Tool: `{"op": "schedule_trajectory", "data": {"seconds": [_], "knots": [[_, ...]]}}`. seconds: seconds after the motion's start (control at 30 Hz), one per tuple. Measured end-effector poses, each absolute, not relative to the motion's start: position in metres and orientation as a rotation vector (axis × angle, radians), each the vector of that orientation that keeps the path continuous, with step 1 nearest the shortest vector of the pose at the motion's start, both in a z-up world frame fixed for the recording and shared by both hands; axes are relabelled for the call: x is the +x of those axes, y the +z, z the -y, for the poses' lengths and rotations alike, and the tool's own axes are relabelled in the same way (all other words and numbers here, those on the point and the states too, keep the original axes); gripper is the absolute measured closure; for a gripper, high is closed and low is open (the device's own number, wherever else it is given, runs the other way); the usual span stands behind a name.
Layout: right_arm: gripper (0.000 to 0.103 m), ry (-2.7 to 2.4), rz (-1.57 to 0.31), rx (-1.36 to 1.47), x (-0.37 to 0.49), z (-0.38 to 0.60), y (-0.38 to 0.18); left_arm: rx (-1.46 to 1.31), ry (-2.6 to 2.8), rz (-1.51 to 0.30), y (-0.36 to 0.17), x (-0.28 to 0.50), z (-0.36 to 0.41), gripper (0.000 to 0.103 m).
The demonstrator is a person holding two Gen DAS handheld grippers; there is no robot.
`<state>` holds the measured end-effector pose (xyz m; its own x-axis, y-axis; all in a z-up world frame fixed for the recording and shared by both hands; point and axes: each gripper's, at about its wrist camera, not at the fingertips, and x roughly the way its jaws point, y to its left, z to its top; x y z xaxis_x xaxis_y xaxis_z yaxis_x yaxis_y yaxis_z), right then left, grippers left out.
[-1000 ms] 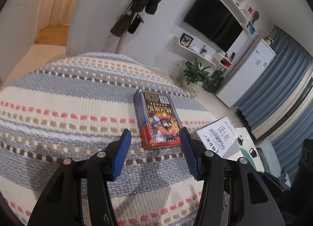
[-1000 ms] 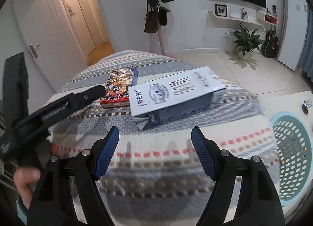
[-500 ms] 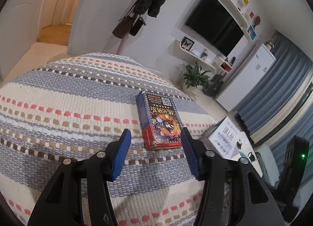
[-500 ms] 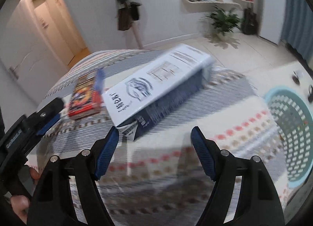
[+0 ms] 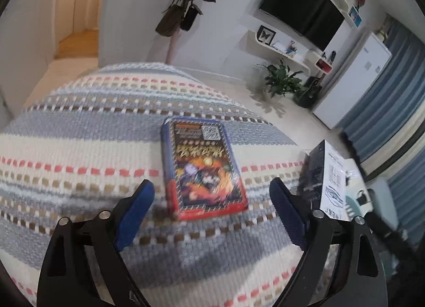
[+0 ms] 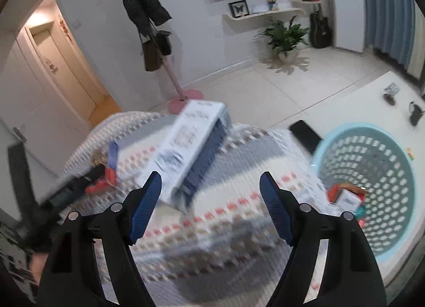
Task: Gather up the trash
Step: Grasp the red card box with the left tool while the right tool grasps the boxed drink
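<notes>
A red and blue snack box lies flat on the striped woven cloth. My left gripper is open, its blue pads either side of the box's near end, just short of it. A long white and blue carton lies on the cloth ahead of my right gripper, which is open and empty; the carton also shows at the right of the left wrist view. The snack box shows blurred at the left of the right wrist view.
A light blue perforated basket stands to the right of the cloth with some packaging inside. A black phone lies on the white table beyond it. A coat rack and a potted plant stand on the floor behind.
My left gripper has moved closer to the snack box. My right gripper has swung right and tilted, bringing the basket more into view and the carton nearer its fingers.
</notes>
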<state>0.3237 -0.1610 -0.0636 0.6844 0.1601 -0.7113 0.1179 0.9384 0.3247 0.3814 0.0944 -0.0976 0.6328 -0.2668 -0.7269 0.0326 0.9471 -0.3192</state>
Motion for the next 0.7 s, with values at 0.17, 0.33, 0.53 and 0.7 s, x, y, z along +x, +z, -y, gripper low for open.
{"op": "schedule_trajectory", "data": {"seconds": [0.17,0.33,0.53,0.7], "knots": [[0.030,0.045,-0.868,0.408,0.364,0.153,-0.068,-0.173,-0.124,-0.863,-0.098,0.390,-0.081,0.021],[0.029,0.085,-0.948,0.500,0.399,0.147,-0.086,-0.118,-0.093,-0.842,-0.096,0.388,-0.080,0.040],[0.029,0.106,-0.971,0.426,0.419,0.115,-0.085,-0.181,-0.102,-0.811,-0.093,0.377,-0.093,0.041],[0.030,0.087,-1.005,0.299,0.431,0.083,-0.087,-0.283,-0.079,-0.779,-0.091,0.370,-0.113,0.041]]}}
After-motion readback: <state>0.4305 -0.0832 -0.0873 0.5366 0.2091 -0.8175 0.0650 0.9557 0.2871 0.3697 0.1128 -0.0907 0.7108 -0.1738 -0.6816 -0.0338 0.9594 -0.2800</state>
